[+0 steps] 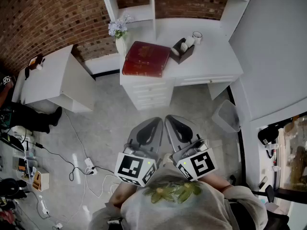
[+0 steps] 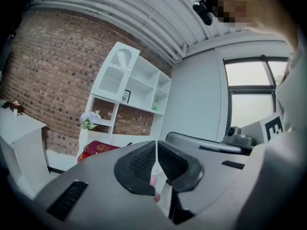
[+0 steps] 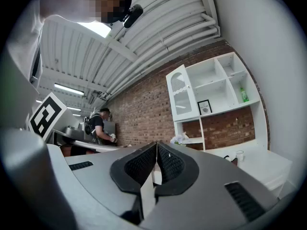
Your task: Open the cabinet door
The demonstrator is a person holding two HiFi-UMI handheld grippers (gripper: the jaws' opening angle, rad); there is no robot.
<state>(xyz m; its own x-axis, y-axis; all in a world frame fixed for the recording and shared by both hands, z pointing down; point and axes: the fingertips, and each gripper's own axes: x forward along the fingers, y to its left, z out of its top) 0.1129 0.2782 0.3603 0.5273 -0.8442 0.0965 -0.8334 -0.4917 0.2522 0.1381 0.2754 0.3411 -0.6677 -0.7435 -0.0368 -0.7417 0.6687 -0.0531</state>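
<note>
Both jaws together: left gripper (image 2: 156, 147), right gripper (image 3: 157, 150); cabinet door (image 3: 181, 94) upright.

The grey sweatshirt (image 1: 182, 210) carried a green leaf print (image 1: 173, 191). The left gripper (image 2: 156, 152) and right gripper (image 3: 156, 155) were grey, with black ribbed pads (image 2: 141, 162) and black-and-white marker cubes (image 1: 135, 169).

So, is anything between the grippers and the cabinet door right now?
Nothing blocks the floor ahead. The cabinet door sits above the desk, so the reach passes over the desktop, where a red book and flowers sit below it. Left gripper and right gripper are shut, empty.
</note>
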